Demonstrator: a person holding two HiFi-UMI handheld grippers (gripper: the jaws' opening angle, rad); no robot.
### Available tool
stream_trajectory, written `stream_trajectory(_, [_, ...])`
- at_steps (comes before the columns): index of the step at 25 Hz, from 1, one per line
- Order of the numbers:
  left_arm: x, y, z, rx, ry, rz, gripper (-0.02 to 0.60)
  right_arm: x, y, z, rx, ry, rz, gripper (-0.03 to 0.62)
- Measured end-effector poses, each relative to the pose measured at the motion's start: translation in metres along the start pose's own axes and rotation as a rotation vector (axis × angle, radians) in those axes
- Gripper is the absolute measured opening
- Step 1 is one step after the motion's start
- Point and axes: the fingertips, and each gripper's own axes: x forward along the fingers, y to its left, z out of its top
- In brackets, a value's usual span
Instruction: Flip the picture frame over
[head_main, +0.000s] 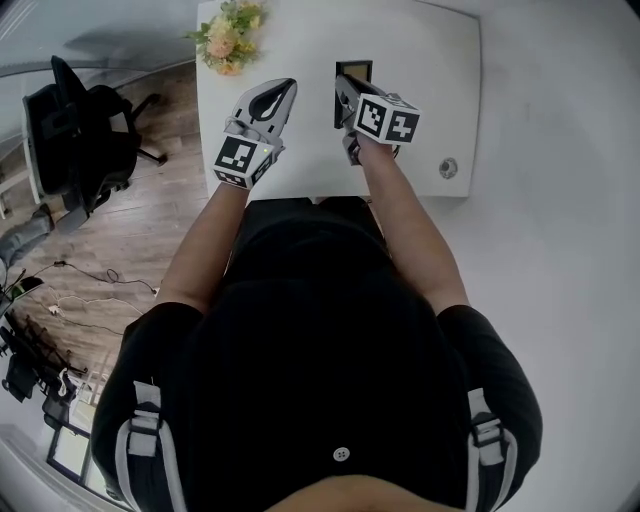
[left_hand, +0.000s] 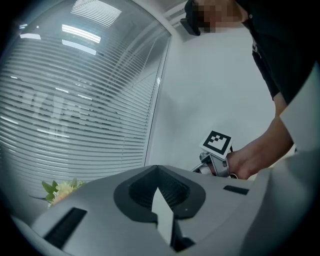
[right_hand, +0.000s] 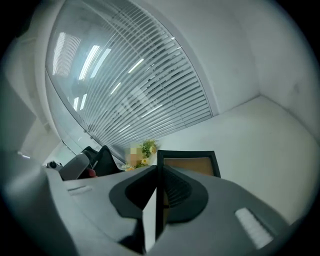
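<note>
White table (head_main: 430, 60), black picture frame (head_main: 353, 72) tipped up on edge over the table's middle, brown backing showing, its side apparently pinched between the right gripper's (head_main: 345, 92) jaws, left gripper (head_main: 280, 92) over the table's near-left part, jaws together on nothing, flower bouquet (head_main: 230, 35) at the table's far-left corner.

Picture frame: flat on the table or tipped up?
Tipped up: the right gripper, shut on the edge of the picture frame, holds it slanted.

Head view: steeply down onto left gripper (head_main: 279, 92), right gripper (head_main: 346, 95). Gripper views: close along own jaws; flowers (head_main: 228, 35) beyond, shared.
</note>
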Motion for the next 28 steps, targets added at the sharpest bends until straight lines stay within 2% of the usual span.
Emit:
stream_trajectory(10, [-0.003, -0.013, -0.002, -0.002, -0.001, 0.019, 0.005, -0.006, 0.011, -0.016, 0.202, 0.08, 0.186, 0.051])
stream_trajectory(14, [-0.005, -0.017, -0.014, -0.006, 0.023, 0.034, 0.005, -0.007, 0.012, -0.025, 0.301, 0.104, 0.271, 0.05])
stream_trajectory(20, [-0.004, -0.017, -0.013, -0.013, -0.007, 0.046, 0.005, -0.001, 0.017, -0.03, 0.453, 0.117, 0.404, 0.051])
stream_trajectory(28, [0.0, -0.016, -0.022, -0.028, -0.014, 0.05, 0.005, 0.01, 0.009, -0.041, 0.535, 0.134, 0.504, 0.051])
